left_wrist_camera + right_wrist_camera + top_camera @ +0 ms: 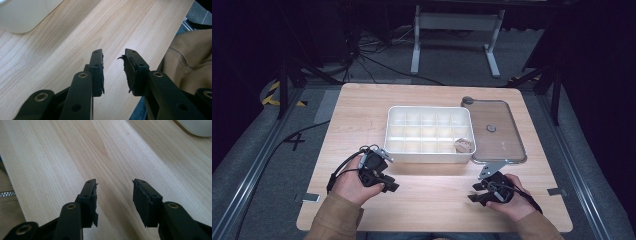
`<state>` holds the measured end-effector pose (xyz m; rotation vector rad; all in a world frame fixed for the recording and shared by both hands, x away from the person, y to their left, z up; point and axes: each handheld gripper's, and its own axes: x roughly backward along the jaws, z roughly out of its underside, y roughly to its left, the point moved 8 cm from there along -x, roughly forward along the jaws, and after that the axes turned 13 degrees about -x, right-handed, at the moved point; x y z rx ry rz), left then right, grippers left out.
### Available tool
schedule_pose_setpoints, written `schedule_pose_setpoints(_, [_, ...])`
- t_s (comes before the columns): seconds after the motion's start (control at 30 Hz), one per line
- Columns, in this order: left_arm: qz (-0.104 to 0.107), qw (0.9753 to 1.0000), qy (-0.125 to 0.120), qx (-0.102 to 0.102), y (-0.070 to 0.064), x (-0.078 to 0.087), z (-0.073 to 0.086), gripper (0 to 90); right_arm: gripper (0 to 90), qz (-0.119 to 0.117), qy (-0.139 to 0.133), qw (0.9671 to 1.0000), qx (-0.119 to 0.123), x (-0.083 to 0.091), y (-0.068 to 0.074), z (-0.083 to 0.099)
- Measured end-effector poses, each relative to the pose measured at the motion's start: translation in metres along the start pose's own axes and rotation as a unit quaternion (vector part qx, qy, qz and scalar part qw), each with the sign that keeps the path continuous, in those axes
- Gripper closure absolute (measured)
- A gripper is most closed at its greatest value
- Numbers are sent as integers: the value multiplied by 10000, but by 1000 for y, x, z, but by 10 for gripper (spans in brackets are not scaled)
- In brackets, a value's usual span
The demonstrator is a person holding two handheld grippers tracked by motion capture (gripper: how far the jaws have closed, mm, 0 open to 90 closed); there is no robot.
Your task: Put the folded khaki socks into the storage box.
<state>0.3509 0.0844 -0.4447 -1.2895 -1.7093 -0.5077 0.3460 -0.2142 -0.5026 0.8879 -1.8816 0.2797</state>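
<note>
Both grippers rest low over the near part of the worktop (362, 100), each with its jaws spread and nothing between them. The left gripper (393, 187) sits near the near left corner of the white divided box (428, 156); in the left gripper view its jaws point across bare wood toward the near edge and a tan sleeve (192, 62), with a corner of the box at the far left. The right gripper (472, 192) lies near the near edge of the clear lid (517, 135), which lies flat just right of the box, touching or almost touching its side. A small brownish item (463, 145) sits in the box's near right compartment; what it is cannot be told at this size.

Judging from this, the work stands at a pause between steps: the box is open, one piece is in it, and neither gripper is committed to anything. The likeliest next move is closing the box, which would call for the right gripper to swing toward the lid's near edge or its round knob (491, 128), pinch it, and carry it left over the box, while the left gripper steadies the box wall
</note>
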Motion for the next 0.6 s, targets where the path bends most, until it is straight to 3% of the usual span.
schedule_pose_setpoints(0.6, [66, 9999, 92, -7, 1, -6, -2, 676, 508, 136, -144, 9997, 115, -6, 1, 5])
